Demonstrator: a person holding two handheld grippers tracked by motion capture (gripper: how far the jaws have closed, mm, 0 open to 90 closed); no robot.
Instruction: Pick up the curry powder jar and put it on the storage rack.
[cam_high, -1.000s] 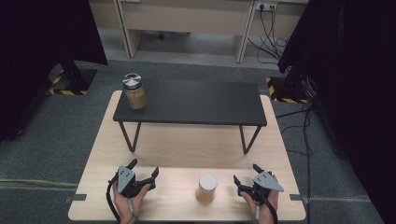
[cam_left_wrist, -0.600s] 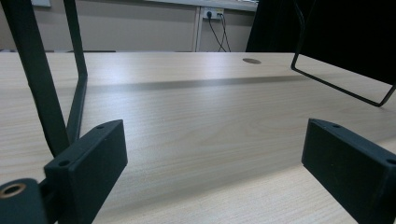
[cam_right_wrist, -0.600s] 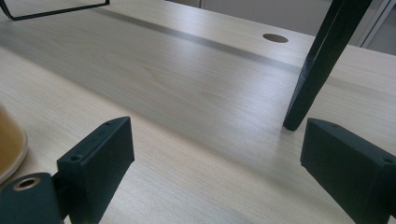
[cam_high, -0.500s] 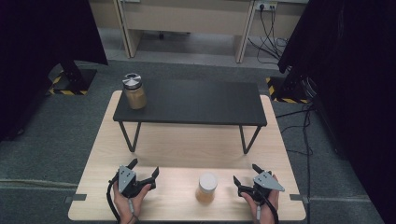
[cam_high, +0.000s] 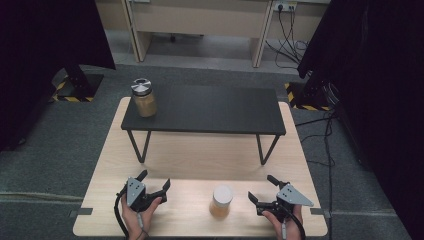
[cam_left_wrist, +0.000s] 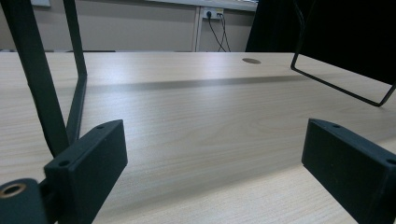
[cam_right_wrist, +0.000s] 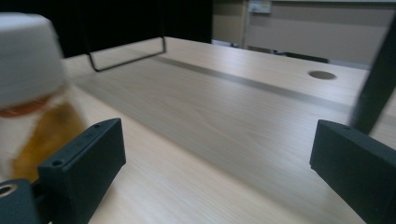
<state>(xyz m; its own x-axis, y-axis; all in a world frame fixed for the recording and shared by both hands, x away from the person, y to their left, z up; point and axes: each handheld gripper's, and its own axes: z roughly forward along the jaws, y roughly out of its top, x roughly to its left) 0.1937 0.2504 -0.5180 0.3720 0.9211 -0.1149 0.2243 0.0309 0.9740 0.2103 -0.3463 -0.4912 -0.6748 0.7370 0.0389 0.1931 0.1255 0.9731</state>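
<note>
Both jaws released, right gripper (cam_high: 262, 196) at three o'clock of white-lidded jar (cam_high: 221, 201); a careless sweep could topple it, left gripper (cam_high: 153, 183) idle.

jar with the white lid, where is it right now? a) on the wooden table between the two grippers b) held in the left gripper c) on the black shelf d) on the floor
a: the jar with the white lid stands on the wooden table, between the open left gripper and the open right gripper, touching neither.
</note>
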